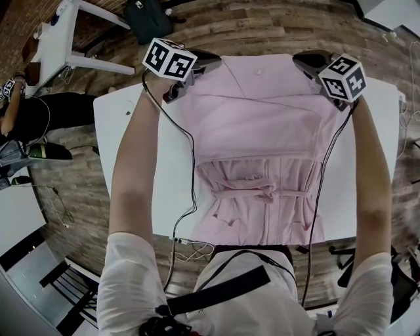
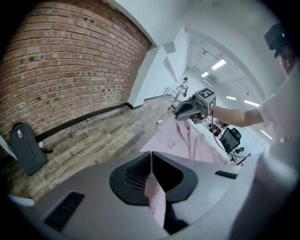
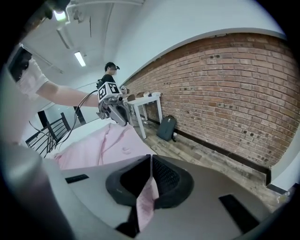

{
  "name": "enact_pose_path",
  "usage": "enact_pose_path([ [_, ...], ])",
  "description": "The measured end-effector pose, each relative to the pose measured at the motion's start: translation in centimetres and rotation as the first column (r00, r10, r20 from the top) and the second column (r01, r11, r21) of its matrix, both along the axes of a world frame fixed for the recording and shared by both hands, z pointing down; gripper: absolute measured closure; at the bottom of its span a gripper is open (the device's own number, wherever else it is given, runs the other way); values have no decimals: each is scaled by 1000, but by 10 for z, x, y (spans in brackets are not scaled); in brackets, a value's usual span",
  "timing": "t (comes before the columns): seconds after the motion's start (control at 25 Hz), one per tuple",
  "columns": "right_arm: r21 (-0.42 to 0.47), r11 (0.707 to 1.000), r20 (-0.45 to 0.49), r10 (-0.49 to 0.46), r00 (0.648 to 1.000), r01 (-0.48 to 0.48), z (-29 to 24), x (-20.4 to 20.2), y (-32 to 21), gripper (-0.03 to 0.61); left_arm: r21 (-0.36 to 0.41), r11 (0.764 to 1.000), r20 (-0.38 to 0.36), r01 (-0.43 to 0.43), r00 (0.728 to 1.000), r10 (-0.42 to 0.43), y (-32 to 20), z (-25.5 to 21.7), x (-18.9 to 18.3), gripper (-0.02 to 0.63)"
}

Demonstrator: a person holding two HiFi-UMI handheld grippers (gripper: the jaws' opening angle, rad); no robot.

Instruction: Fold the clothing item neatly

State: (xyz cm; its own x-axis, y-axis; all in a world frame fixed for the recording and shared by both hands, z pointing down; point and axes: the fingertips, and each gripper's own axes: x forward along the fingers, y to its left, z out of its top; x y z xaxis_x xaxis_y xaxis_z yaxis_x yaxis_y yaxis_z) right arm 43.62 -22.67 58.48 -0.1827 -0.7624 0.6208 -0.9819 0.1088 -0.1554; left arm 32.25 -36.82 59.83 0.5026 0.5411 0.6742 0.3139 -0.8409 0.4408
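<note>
A pink garment [image 1: 262,131] lies spread on the white table [image 1: 131,131], its gathered waist with a tie toward me. My left gripper [image 1: 205,60] holds its far left corner and my right gripper [image 1: 303,60] holds its far right corner, both at the table's far edge. In the left gripper view the jaws [image 2: 151,164] are shut on a fold of pink cloth [image 2: 157,197], with the right gripper [image 2: 190,110] seen across the garment. In the right gripper view the jaws [image 3: 150,164] pinch pink cloth [image 3: 145,201] too, and the left gripper [image 3: 112,107] shows beyond.
A dark backpack [image 1: 147,16] stands on the wooden floor past the table, near a white side table [image 1: 72,39]. A person in black [image 1: 26,111] is at the far left. Cables [image 1: 190,197] trail over the table's left part. A black chair [image 1: 72,289] is behind me.
</note>
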Motion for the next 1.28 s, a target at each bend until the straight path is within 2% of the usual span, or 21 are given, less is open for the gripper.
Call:
enact_pose_path([
  [0.36, 93, 995, -60, -27, 998, 32, -43, -24, 20, 561, 49, 998, -161, 24, 987, -16, 14, -46, -23, 597],
  [0.48, 119, 992, -96, -33, 995, 44, -52, -35, 31, 561, 107, 993, -227, 45, 974, -20, 22, -60, -34, 597],
  [0.64, 133, 988, -187, -46, 981, 71, -58, -53, 46, 561, 182, 980, -308, 83, 951, -24, 40, -72, -52, 597],
  [0.76, 147, 985, -258, -46, 965, 86, -59, -70, 57, 561, 246, 961, -373, 125, 927, -25, 57, -79, -68, 597],
  [0.92, 161, 983, -317, -34, 948, 89, -52, -96, 75, 561, 367, 914, -446, 175, 895, 8, 83, -75, -92, 597],
  [1.04, 157, 983, -334, -33, 942, 91, -42, -113, 88, 561, 397, 893, -465, 211, 886, -3, 101, -62, -112, 597],
  [1.16, 122, 986, -355, -62, 933, 112, -28, -128, 101, 561, 363, 900, -440, 241, 896, -62, 113, -42, -134, 595],
  [1.2, 101, 987, -360, -78, 930, 122, -22, -133, 106, 561, 345, 904, -427, 254, 900, -90, 116, -35, -142, 569],
  [1.24, 80, 988, -363, -96, 927, 134, -16, -136, 112, 557, 328, 906, -416, 269, 902, -117, 118, -28, -150, 512],
  [1.28, 61, 988, -367, -112, 923, 144, -11, -137, 117, 553, 314, 906, -404, 283, 904, -142, 120, -22, -158, 508],
])
